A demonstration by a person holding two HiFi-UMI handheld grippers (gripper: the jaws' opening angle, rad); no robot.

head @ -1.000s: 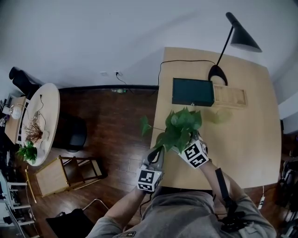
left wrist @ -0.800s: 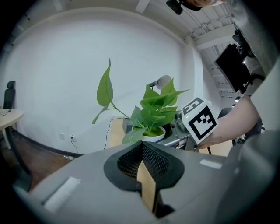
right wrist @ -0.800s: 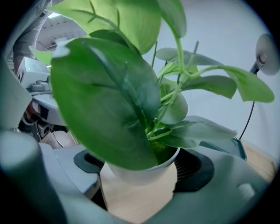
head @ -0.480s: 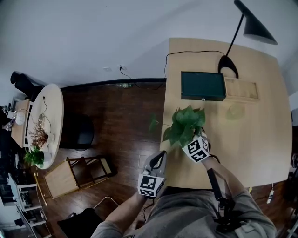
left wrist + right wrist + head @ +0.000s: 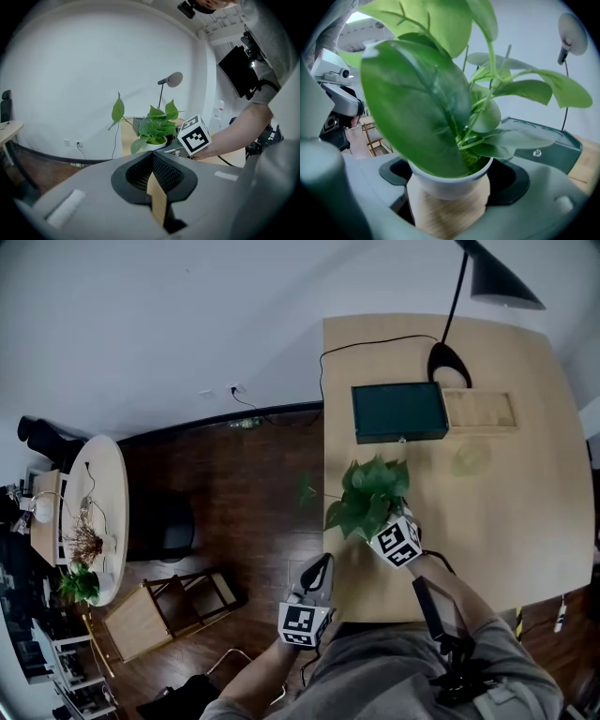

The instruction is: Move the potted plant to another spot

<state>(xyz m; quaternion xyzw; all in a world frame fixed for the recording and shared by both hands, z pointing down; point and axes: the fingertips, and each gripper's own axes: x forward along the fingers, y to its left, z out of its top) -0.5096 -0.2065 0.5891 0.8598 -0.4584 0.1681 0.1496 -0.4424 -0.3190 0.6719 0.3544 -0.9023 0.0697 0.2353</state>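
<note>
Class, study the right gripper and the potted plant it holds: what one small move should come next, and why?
Probably lower the potted plant gently until it rests on the table, then open the jaws. The right gripper clamps the white pot on both sides over bare tabletop. No view shows whether its base touches the wood yet.

The potted plant (image 5: 423, 101) fills most of the view, its broad green leaves rising from a white pot with a wood-coloured lower body. The pot stands between the jaws of the right hand-held gripper (image 5: 451, 187), whose dark pads (image 5: 393, 171) press against it on either side. Behind the leaves, at right, a dark green box (image 5: 543, 146) lies on the light wooden table (image 5: 587, 161). A lamp (image 5: 573, 32) head shows above it against the pale wall. At far left stands a wooden frame (image 5: 371, 136).
</note>
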